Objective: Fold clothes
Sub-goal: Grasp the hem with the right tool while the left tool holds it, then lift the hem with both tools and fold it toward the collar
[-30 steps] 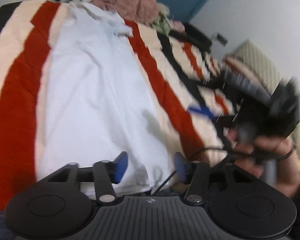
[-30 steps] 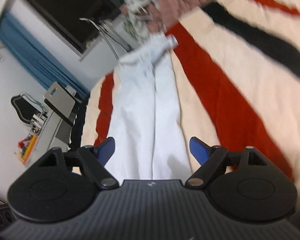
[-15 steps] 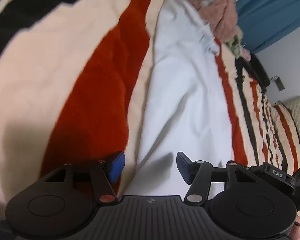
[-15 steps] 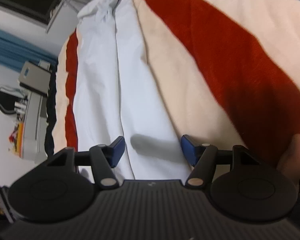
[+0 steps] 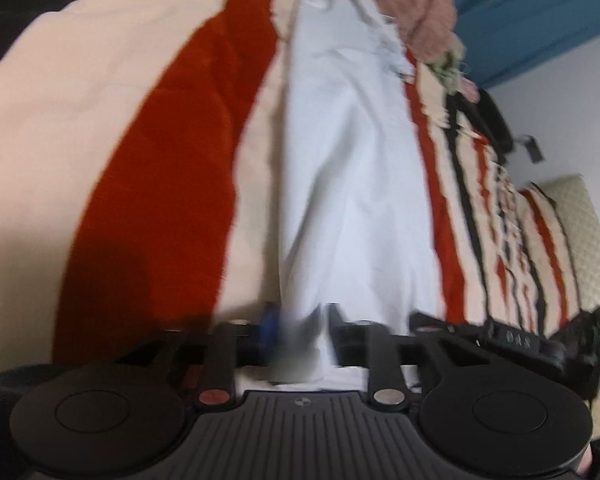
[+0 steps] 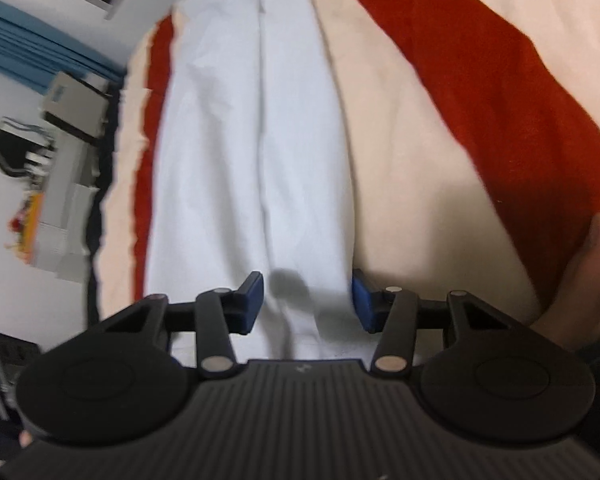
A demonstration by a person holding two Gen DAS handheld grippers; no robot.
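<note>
A long white garment (image 5: 352, 184) lies stretched out on a bed with a red, cream and black striped blanket (image 5: 148, 128). It also shows in the right wrist view (image 6: 252, 140). My left gripper (image 5: 300, 328) is at the garment's near left corner, with its jaws narrowed around the white cloth between them. My right gripper (image 6: 307, 300) is open, with its jaws on either side of the garment's near right corner, low over the cloth.
A heap of pink and mixed clothes (image 5: 420, 12) lies at the garment's far end. A cream pillow (image 5: 588, 248) is at the right. A blue curtain (image 6: 28, 36) and a grey shelf unit (image 6: 60, 184) stand beyond the bed's left side.
Both grippers have dropped to the garment's near edge. The left jaws have narrowed around the white cloth. The right jaws stay open and have come lower over the right corner.
</note>
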